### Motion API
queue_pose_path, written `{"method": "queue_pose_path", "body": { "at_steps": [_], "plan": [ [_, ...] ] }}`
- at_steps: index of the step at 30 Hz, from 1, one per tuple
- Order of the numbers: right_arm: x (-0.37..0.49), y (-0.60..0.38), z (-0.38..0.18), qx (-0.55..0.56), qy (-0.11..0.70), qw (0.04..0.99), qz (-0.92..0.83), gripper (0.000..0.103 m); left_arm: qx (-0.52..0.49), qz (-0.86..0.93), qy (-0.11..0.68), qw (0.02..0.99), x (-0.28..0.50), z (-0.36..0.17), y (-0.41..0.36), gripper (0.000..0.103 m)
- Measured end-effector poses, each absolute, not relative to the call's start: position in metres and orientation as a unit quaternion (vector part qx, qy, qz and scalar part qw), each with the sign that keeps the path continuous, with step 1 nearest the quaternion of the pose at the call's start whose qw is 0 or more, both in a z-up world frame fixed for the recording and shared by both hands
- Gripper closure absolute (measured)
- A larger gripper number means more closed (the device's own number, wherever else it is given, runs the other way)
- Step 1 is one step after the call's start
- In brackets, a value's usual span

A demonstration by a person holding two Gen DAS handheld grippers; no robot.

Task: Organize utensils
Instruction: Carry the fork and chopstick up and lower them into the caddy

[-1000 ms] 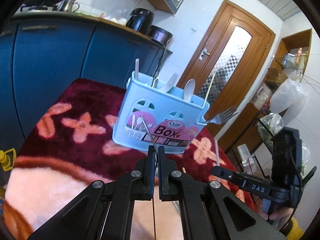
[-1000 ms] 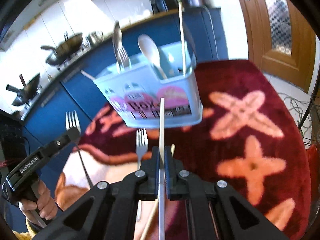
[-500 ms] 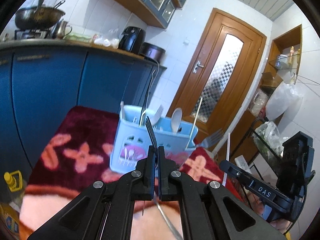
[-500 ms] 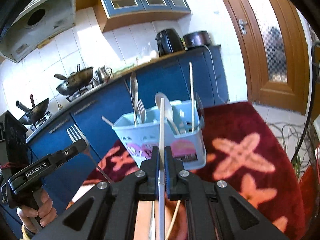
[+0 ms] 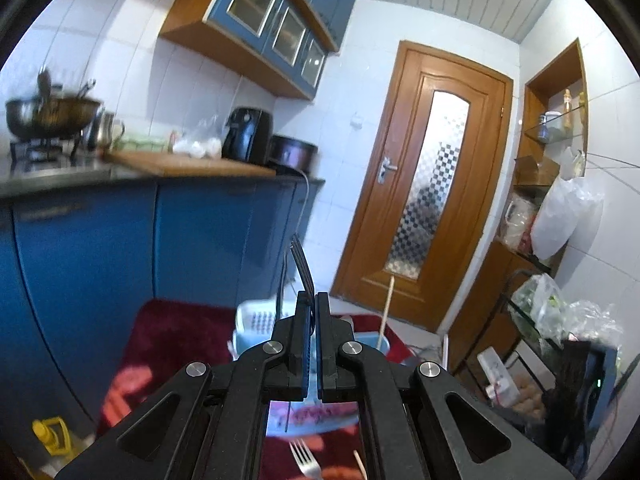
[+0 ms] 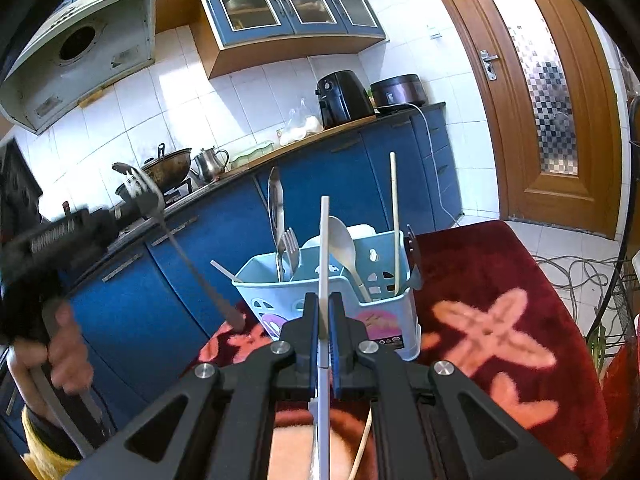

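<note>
Fork (image 5: pixel 301 266) clamped in left hand-held gripper (image 5: pixel 312 304), above caddy (image 5: pixel 256 320)

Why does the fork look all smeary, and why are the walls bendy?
Right wrist view: the fork and the left gripper holding it are motion-blurred. Left wrist view: the stove is soft. Both views: the fisheye lens curves the door and the cabinets.

A kitchen with white tiled walls (image 6: pixel 176 92) and blue base cabinets (image 5: pixel 192 236) under a dark countertop (image 6: pixel 360 118). Blue glass-fronted wall cabinets (image 6: pixel 296 10) in a wooden frame hang above, with a range hood (image 6: pixel 80 48) beside them. A wooden door (image 5: pixel 436 184) with a chequered glass pane stands in the far wall. A dark red blanket (image 6: pixel 504 320) with pink floral shapes covers the near surface, and bright daylight falls on the tiles
</note>
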State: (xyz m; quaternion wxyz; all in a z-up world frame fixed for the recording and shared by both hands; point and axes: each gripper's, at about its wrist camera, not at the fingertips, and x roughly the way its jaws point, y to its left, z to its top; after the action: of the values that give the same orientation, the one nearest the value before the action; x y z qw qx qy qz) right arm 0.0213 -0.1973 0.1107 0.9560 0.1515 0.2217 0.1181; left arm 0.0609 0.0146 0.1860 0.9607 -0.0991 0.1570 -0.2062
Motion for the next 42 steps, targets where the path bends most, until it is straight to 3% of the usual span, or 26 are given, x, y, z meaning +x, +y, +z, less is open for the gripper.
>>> {"method": "queue_pose_path", "body": {
  "at_steps": [10,21,42],
  "plan": [
    [0.036,-0.199,0.135,0.135,0.179,0.97,0.098,0.097,-0.078,-0.18,0.123,0.973,0.086,0.211,0.006,0.102],
    [0.079,-0.196,0.155,0.116,0.099,0.988,0.027,0.097,-0.09,-0.166,0.142,0.972,0.12,0.187,0.003,0.102],
    [0.126,-0.176,0.119,0.064,0.116,0.991,0.003,0.096,-0.101,-0.179,0.178,0.962,0.155,0.136,-0.007,0.102]
  ]
}}
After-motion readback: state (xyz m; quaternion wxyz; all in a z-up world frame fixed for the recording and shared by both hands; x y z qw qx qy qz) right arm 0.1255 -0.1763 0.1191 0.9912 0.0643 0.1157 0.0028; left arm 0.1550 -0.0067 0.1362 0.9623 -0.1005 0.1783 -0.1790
